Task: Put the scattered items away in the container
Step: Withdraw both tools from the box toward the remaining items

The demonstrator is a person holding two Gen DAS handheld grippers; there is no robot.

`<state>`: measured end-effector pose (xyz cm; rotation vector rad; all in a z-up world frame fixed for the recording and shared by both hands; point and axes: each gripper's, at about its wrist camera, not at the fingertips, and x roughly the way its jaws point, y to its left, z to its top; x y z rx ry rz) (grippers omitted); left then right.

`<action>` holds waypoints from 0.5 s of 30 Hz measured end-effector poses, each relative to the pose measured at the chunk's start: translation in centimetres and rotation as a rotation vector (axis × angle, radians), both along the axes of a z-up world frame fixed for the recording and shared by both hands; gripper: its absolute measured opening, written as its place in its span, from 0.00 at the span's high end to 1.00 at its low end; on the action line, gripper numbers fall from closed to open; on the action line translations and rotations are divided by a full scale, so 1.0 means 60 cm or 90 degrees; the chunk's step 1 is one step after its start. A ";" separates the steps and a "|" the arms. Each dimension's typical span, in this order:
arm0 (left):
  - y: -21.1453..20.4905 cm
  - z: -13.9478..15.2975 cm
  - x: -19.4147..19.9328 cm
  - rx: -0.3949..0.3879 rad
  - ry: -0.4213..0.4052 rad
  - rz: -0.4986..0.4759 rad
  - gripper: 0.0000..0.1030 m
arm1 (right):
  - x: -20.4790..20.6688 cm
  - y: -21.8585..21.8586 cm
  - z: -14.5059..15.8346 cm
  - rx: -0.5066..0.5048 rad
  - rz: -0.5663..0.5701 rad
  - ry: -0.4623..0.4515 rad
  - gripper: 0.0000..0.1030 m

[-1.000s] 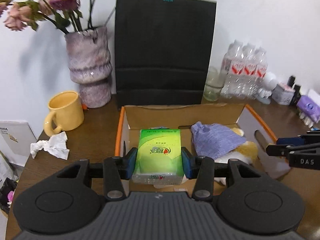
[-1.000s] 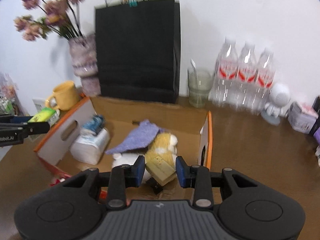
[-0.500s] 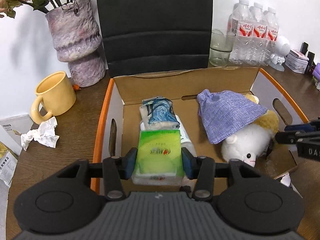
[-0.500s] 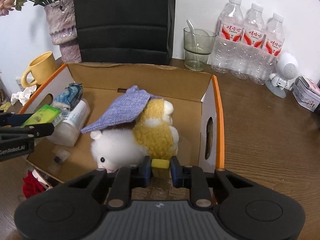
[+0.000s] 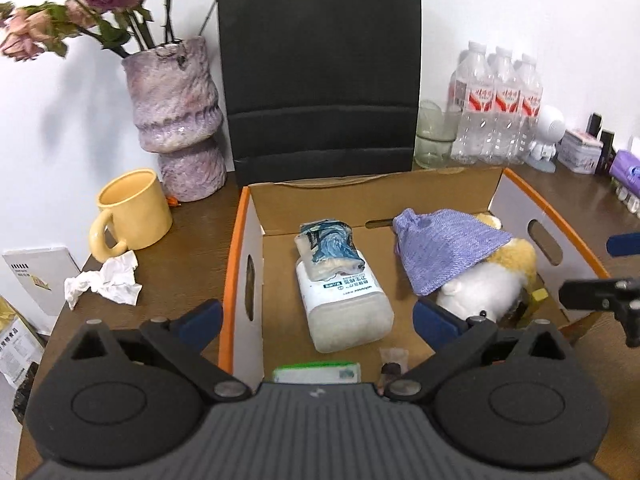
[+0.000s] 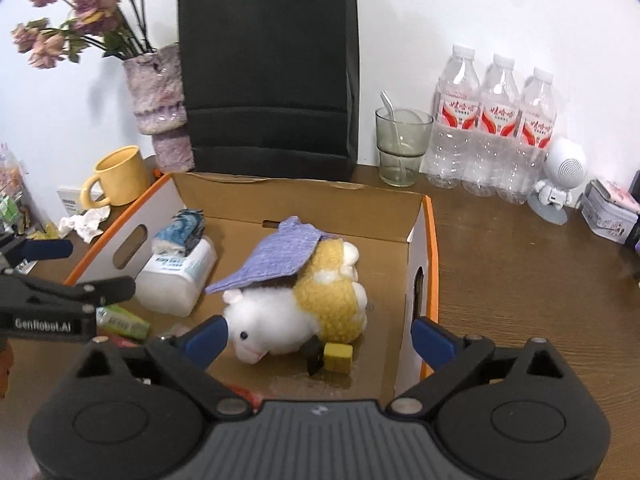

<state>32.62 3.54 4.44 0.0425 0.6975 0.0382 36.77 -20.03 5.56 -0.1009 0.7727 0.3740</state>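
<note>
Box (image 5: 244,264) of cardboard with orange rims, sitting mid-surface in front of the black paper bag (image 5: 320,64); it holds most of the clutter already. Inside, by its left wall: a white plastic bottle (image 5: 344,304) lying flat, a blue-printed packet (image 5: 330,242) resting on its far end. Toward the right wall: a white-and-yellow plush sheep (image 6: 304,308) with a purple knit cloth (image 6: 276,254) draped over it. Just beside the sheep's near side, a small yellow block (image 6: 339,356) on the box floor. At the near edge of the box lies the green tissue pack (image 5: 316,372), only partly in view under my left tongs (image 5: 316,320).

Both pairs of tongs hang spread wide over the box, gripping nothing; my right tongs (image 6: 320,338) are above the sheep and block.

Left to do, as I judge it: a crumpled white tissue (image 5: 106,282) sits outside on the surface by the box's left side, near the yellow mug (image 5: 132,212). Something red shows at the box's near-left corner in the right view; cannot tell what, or whether it is inside. Vase, water bottles and glass along the back edge look like fixtures, not clutter.
</note>
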 end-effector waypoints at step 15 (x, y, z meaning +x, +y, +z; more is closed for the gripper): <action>0.005 -0.010 -0.145 -0.046 -0.104 -0.007 0.00 | -0.140 -0.046 -0.022 0.058 0.019 -0.073 0.04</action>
